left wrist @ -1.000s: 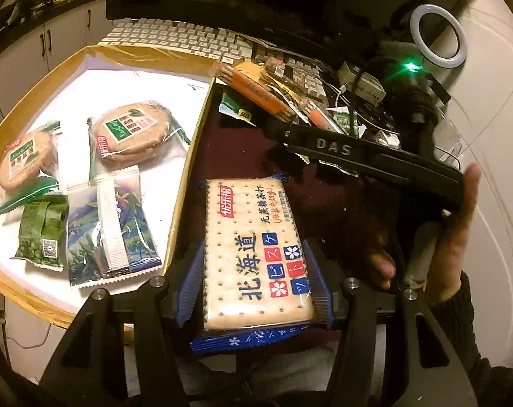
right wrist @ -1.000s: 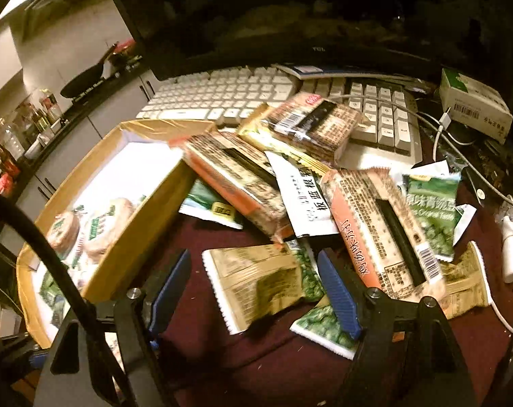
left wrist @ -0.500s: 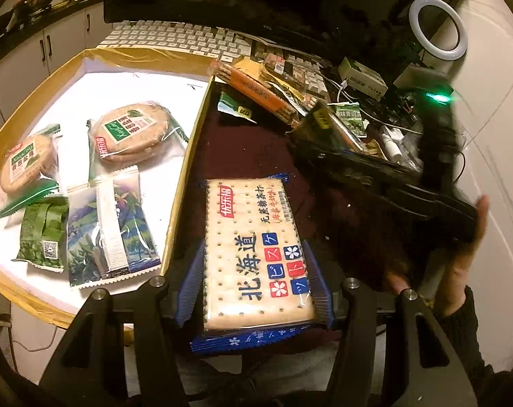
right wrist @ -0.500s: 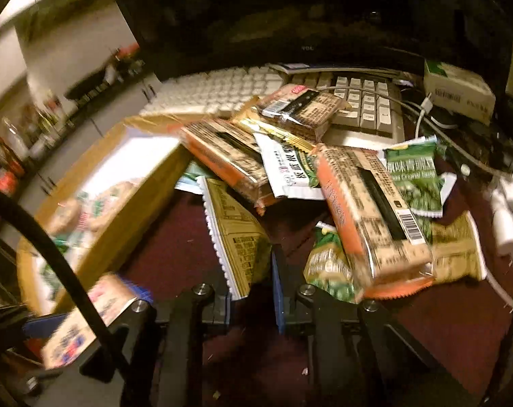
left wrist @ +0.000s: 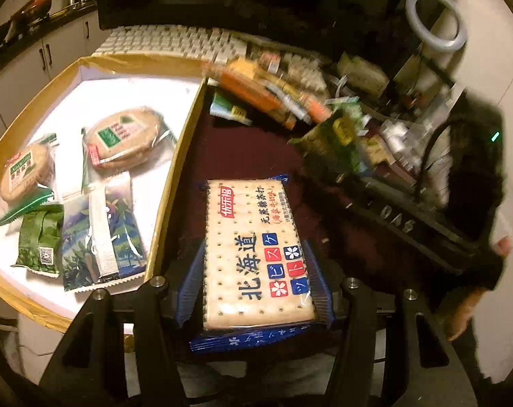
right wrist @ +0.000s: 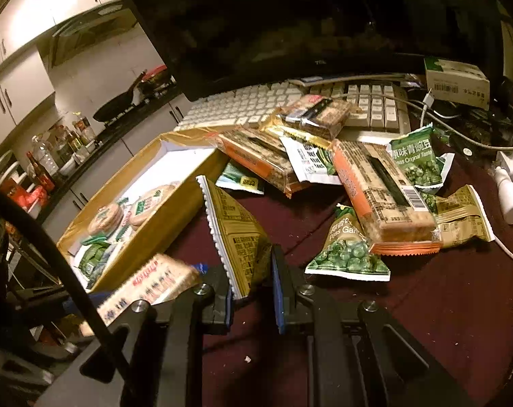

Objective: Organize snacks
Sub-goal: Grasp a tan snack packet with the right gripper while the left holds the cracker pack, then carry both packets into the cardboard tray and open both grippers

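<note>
Olive-gold snack packet (right wrist: 242,237), crumpled, white serrated seam: pinched at its lower end by the right gripper (right wrist: 253,288), long axis tilted up and away, above the maroon table (right wrist: 426,305). Left gripper (left wrist: 256,291) clamps a blue-edged cracker pack (left wrist: 256,254) lengthwise, beside the tray (left wrist: 175,183).

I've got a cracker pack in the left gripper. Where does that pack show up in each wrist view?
Left wrist view: the cracker pack lies bottom centre, face up, clamped between the left gripper pads.
Right wrist view: it sits blurred at the lower left, just below the box's near corner.
Shared landmark: the gold-edged box with round biscuits inside, left of the pack in the left view.
</note>
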Demonstrator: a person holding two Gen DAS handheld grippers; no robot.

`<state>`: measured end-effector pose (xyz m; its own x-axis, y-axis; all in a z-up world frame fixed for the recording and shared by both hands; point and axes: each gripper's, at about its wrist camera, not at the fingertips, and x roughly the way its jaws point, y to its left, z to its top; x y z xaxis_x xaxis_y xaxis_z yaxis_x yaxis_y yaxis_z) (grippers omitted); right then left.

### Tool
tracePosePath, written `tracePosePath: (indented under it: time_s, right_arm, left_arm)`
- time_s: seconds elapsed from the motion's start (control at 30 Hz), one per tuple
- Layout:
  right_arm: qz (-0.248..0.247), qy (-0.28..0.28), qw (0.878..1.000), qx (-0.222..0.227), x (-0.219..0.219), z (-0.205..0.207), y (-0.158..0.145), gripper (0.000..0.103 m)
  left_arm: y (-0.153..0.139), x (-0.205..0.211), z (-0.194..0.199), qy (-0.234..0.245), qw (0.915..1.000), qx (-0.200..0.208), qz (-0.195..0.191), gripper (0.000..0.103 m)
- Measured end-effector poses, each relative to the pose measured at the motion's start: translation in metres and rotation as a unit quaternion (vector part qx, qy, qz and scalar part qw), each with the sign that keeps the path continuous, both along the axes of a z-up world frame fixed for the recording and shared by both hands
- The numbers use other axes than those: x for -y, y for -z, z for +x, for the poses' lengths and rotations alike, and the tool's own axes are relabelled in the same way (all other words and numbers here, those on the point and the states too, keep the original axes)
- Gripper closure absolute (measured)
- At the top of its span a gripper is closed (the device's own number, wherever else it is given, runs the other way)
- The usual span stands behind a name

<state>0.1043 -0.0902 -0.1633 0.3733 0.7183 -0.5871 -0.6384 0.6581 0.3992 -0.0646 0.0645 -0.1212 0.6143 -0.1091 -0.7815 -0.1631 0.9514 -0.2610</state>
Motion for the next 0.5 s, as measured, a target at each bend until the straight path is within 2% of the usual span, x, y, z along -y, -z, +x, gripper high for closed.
tracePosePath:
  time_s: [0.17,0.27,0.33,0.5]
  right_arm:
    - [0.025,-0.023,0.999,-0.022,0.000,-0.005,-0.014,0.086]
    - [0.014,-0.032,0.999,0.009,-0.010,-0.017,-0.036,0.086]
    - [0.009,-0.045,0.999,0.016,-0.021,-0.019,-0.045,0.086]
    - [-0.022,-0.076,0.997,0.023,-0.066,-0.016,-0.042,0.086]
  left_arm:
    - [-0.030,-0.026,-0.018,-0.016,0.9972,0.053,-0.051,0.045]
    - [-0.046,-0.053,-0.029,-0.054,0.9931,0.081,-0.065,0.045]
    - [-0.055,-0.082,-0.035,-0.103,0.9870,0.100,-0.073,0.045]
    - [-0.055,-0.136,-0.031,-0.186,0.9775,0.089,-0.045,0.045]
